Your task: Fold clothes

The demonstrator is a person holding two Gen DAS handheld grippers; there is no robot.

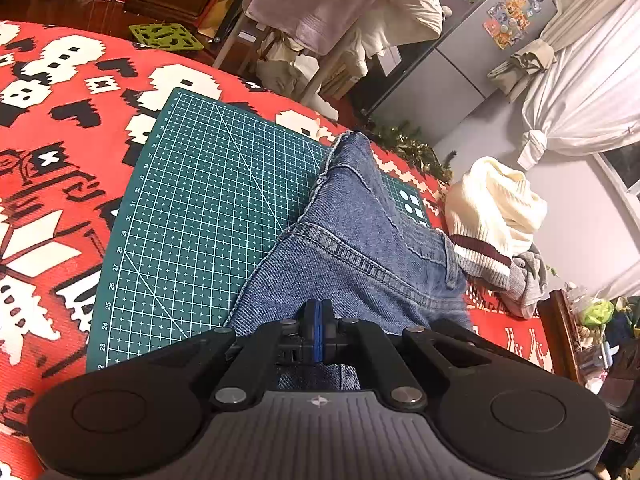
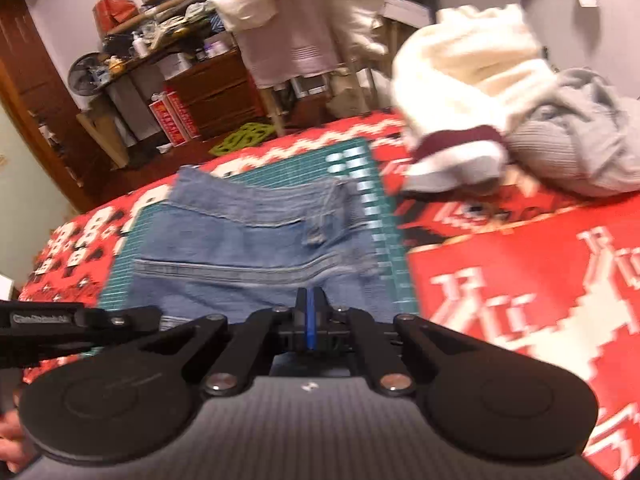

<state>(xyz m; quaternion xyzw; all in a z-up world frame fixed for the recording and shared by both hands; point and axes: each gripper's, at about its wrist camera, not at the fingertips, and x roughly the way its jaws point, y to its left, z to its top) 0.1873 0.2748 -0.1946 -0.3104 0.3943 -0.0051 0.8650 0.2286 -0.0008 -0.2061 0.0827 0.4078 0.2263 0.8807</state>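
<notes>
Blue denim jeans (image 1: 352, 240) lie partly folded on a green cutting mat (image 1: 192, 208). My left gripper (image 1: 317, 312) is shut on the near edge of the denim, which bunches up and drapes under its fingers. In the right wrist view the same jeans (image 2: 248, 248) spread over the green mat (image 2: 360, 184), and my right gripper (image 2: 310, 300) is shut on their near edge. The picture there is blurred by motion. The left gripper's body (image 2: 60, 320) shows at the left edge of that view.
A red, white and black patterned cloth (image 1: 60, 120) covers the table. A cream sweater with maroon stripe (image 1: 492, 216) and a grey garment (image 2: 580, 136) are piled at the mat's far right. Chairs draped with cloth, a fridge and shelves stand beyond the table.
</notes>
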